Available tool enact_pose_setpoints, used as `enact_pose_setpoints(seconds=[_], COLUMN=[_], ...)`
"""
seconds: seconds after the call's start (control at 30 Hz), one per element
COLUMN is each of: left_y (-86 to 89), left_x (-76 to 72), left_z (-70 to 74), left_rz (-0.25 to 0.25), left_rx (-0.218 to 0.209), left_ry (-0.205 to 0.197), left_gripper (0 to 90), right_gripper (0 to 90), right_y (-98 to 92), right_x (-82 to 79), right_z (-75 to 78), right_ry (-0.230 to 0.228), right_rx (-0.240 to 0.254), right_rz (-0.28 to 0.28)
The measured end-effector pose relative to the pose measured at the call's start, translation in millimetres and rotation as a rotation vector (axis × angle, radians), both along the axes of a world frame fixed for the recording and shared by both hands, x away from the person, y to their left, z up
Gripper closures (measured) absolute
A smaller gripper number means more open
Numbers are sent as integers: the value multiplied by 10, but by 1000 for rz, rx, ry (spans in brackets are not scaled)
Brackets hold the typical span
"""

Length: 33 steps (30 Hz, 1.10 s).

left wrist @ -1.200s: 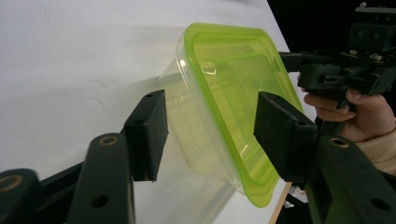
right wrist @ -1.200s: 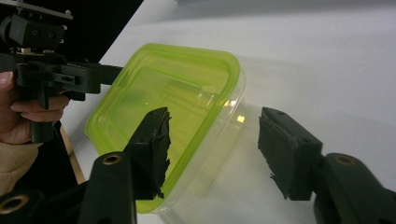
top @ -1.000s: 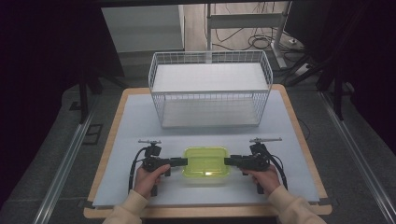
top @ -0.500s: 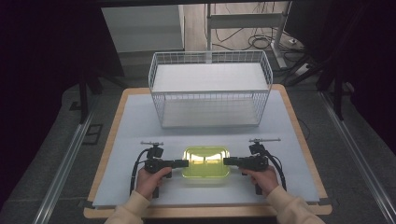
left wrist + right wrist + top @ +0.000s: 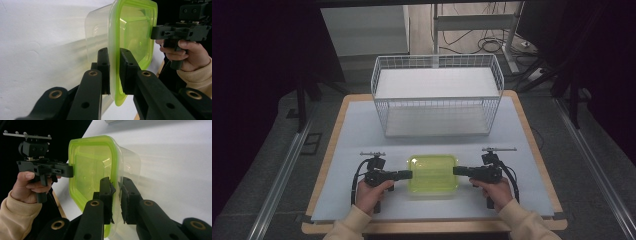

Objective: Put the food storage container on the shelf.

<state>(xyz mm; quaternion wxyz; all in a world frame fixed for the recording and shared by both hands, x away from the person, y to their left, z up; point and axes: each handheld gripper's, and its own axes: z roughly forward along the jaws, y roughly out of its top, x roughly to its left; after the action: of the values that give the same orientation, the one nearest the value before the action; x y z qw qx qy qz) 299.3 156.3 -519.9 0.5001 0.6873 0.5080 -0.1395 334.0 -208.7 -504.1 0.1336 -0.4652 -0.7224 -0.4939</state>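
Observation:
A clear plastic container with a lime-green lid (image 5: 433, 174) sits on the white mat near the front edge. My left gripper (image 5: 409, 175) reaches in from its left end. In the left gripper view the jaws (image 5: 114, 52) have just been closing and now pinch the green lid rim (image 5: 135, 32) between their pads. My right gripper (image 5: 456, 170) comes in from the opposite end. Its jaws (image 5: 116, 181) have also just been closing and clamp the rim (image 5: 90, 162) there. Each gripper view shows the other gripper, the right one (image 5: 172, 31) and the left one (image 5: 50, 170), across the lid.
A white wire basket (image 5: 437, 107) stands at the back of the mat (image 5: 352, 135), a hand's length beyond the container. The wooden table edge frames the mat. Dark floor, metal rails and cables lie around the table.
Both grippers have edged inward onto the container's left and right ends. The container itself stays where it was.

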Motion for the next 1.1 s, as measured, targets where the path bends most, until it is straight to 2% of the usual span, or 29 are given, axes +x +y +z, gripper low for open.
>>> enact_pose_setpoints(seconds=[0.17, 0.73, 1.0, 1.1], left_y=[1, -3, -3, -15], left_x=[-14, -29, -3, 19], left_z=[33, 135, 173, 231], left_rz=[-1, -5, -16, -22], left_rx=[-1, -10, -18, -16], left_ry=[-11, -35, -32, -48], left_gripper=[808, 809, 809, 808], right_gripper=[804, 803, 803, 804], right_y=[-7, -15, -29, -44], right_x=[-2, -19, -9, 0], right_z=[14, 128, 162, 185], right_ry=[-5, -77, -80, -79], right_rx=[4, 0, 2, 13], right_rz=[4, 11, 18, 12])
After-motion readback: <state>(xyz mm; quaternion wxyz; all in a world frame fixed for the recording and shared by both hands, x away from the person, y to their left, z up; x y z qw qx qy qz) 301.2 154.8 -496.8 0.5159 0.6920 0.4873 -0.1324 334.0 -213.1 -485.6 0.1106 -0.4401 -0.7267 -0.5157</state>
